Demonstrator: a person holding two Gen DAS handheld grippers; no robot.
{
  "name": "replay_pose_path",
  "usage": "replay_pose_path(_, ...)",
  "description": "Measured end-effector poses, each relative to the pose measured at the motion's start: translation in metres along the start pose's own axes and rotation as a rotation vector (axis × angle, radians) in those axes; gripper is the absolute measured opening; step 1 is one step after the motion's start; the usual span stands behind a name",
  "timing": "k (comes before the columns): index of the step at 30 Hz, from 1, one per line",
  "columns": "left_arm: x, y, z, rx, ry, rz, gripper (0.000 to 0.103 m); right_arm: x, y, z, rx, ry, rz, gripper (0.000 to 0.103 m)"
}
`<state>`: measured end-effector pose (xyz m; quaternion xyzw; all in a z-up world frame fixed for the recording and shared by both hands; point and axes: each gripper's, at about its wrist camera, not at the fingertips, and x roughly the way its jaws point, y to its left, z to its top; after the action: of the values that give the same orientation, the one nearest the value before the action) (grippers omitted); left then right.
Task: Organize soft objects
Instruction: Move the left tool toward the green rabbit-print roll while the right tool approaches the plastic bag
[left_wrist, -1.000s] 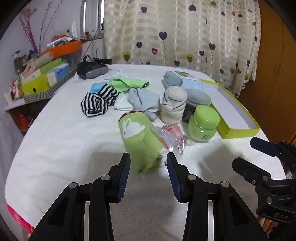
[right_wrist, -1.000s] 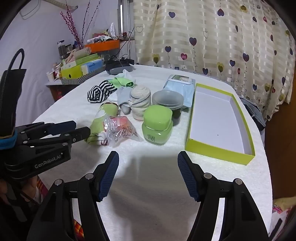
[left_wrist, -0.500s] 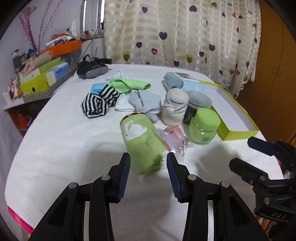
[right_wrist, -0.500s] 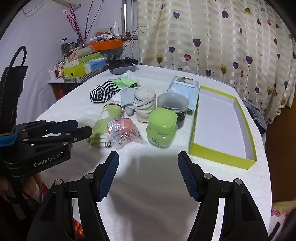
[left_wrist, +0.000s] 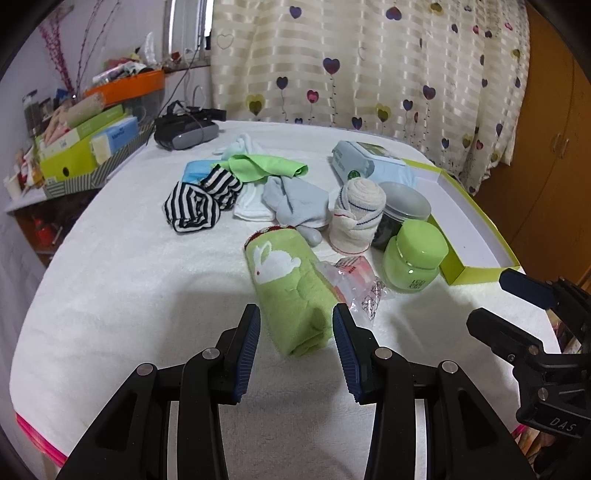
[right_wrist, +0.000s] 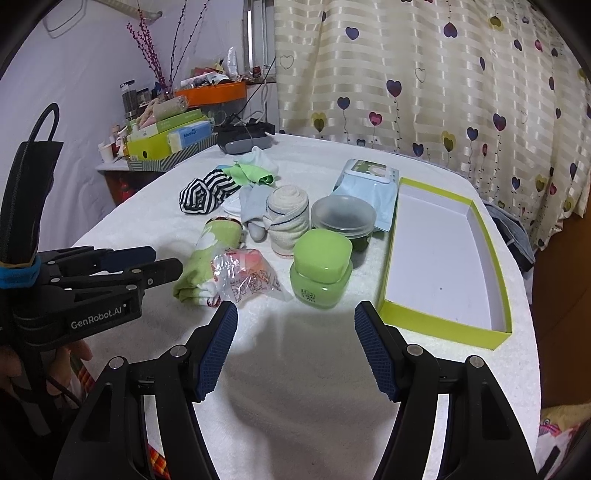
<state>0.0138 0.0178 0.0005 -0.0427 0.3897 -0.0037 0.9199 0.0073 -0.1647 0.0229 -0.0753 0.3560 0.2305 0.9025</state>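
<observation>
A rolled green towel with a white rabbit (left_wrist: 291, 291) lies on the white table, its near end between the tips of my open left gripper (left_wrist: 295, 325); it also shows in the right wrist view (right_wrist: 207, 258). Behind it lie a striped sock (left_wrist: 192, 206), a grey sock (left_wrist: 295, 203), a green cloth (left_wrist: 266, 166) and a rolled cream sock (left_wrist: 356, 214). My right gripper (right_wrist: 295, 325) is open and empty, just short of a green jar (right_wrist: 319, 273). An open, empty yellow-green box (right_wrist: 443, 251) lies at the right.
A clear plastic bag with red contents (right_wrist: 247, 277) lies against the towel. A grey lidded container (right_wrist: 343, 218) and a wipes pack (right_wrist: 365, 177) stand behind the jar. A black device (left_wrist: 184, 127) sits at the back. Cluttered shelves (left_wrist: 85, 144) are at the left edge.
Both grippers have drawn back slightly and then eased forward; the left jaws now flank the towel's near end. Nothing on the table has moved.
</observation>
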Motion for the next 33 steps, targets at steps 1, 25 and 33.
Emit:
replay_pose_path(1,-0.001,-0.001,0.001,0.001,-0.004,0.000,0.039,0.000,-0.001,0.000,0.003,0.001,0.002,0.067)
replay_pose_path(25,0.001,-0.007,0.013,-0.004,-0.027,-0.006,0.039,0.002,-0.020,0.005,0.035,-0.004,0.019,0.067)
replay_pose_path(33,0.002,-0.009,0.015,-0.009,-0.024,0.002,0.039,0.005,-0.029,0.005,0.045,-0.008,0.029,0.067)
